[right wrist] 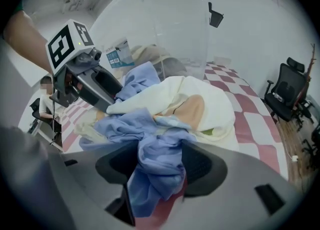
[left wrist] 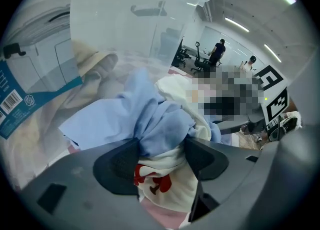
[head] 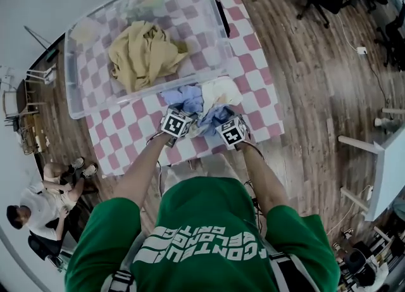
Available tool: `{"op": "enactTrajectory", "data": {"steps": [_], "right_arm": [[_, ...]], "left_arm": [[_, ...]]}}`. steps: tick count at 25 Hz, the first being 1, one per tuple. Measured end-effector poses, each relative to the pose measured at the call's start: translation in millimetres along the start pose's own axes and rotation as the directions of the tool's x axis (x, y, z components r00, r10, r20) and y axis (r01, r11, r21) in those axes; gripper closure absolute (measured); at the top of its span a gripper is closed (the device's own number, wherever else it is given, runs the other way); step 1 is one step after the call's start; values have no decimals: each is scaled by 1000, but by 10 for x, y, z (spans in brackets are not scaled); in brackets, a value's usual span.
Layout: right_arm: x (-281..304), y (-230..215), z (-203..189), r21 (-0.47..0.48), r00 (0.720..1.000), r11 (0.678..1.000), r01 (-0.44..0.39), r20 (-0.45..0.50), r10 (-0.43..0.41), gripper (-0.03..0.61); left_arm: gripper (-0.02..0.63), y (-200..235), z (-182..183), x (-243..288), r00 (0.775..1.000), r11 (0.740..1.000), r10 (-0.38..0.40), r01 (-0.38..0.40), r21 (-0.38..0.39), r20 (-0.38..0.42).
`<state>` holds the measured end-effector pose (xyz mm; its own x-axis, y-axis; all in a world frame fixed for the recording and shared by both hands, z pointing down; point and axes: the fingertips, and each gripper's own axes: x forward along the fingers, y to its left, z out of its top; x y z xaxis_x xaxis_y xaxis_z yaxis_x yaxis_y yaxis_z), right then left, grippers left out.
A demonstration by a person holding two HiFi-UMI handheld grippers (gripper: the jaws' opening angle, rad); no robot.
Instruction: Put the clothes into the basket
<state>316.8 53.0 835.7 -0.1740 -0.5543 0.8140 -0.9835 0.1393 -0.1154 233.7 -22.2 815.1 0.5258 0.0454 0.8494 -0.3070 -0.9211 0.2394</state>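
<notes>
presently the left tongs [left wrist: 161, 154] and right tongs [right wrist: 159, 161] are standing spread, each straddling unclamped blue folds of the clothes pile [head: 202, 97] on the surface [head: 259, 104]; the basket [head: 82, 75] is lying just beyond the pile, about equally near both

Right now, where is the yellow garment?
Head view, upper left: the yellow garment lies inside the clear basket, beyond the blue and white clothes on the checked tablecloth.

head view steeply down; gripper views close on clothes [left wrist: 159, 120].
</notes>
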Motion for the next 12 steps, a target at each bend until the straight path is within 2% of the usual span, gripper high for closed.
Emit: {"op": "enactTrajectory", "data": {"steps": [6, 12], "right_arm": [[128, -72, 220, -72, 998, 996, -52, -24, 51, 322], [272, -72, 383, -101, 995, 991, -90, -40, 87, 325]], "left_arm": [[333, 25, 10, 41, 1000, 998, -29, 29, -64, -2], [354, 35, 17, 79, 999, 994, -32, 33, -104, 9]]}}
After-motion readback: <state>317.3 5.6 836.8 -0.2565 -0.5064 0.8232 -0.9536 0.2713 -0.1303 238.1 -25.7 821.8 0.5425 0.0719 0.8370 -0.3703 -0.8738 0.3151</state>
